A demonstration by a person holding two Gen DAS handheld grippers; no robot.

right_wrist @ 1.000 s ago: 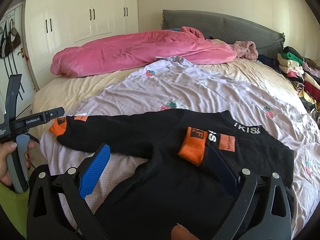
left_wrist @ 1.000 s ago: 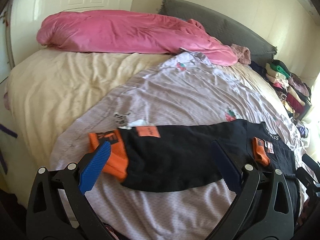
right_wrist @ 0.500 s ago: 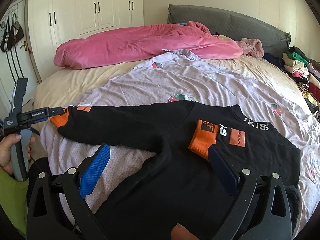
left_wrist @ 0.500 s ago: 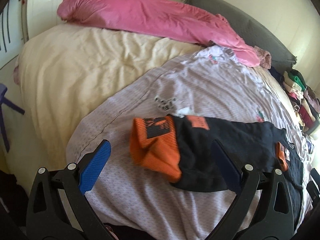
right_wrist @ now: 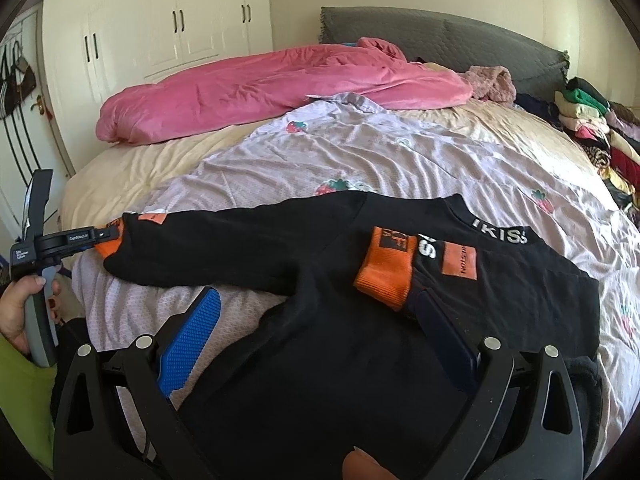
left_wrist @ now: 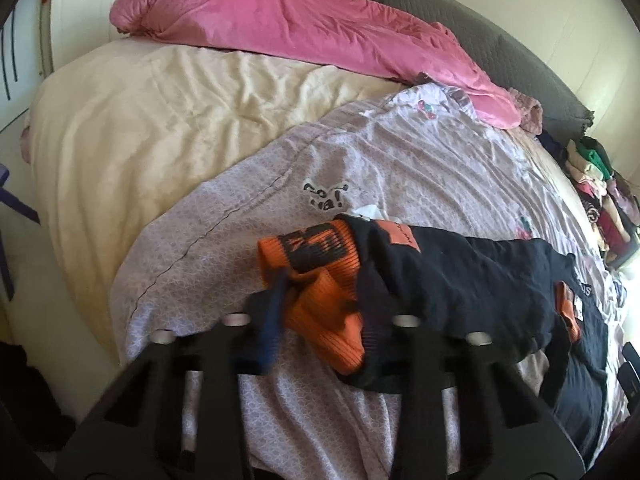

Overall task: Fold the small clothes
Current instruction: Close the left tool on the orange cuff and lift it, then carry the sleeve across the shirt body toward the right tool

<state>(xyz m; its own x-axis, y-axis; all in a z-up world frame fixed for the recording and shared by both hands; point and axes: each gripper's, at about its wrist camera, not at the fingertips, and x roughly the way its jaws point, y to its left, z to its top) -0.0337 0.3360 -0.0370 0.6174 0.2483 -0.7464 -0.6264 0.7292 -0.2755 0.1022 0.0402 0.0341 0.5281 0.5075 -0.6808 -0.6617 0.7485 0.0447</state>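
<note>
The left tongs (left_wrist: 320,312) are motion-blurred; the black sweater's (right_wrist: 320,340) hem (probably) runs off-frame below.

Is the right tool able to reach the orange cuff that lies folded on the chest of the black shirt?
Probably yes. The right tool hangs open over the black shirt, and the orange cuff lies uncovered just ahead of its dark finger, with nothing between.

Black top's (right_wrist: 360,320) collar (right_wrist: 498,236) reads "IKISS".

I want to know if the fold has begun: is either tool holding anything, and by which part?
The left tool, jaws just closed, grips the black top by its orange sleeve cuff. The right tool is open, holding nothing.
</note>
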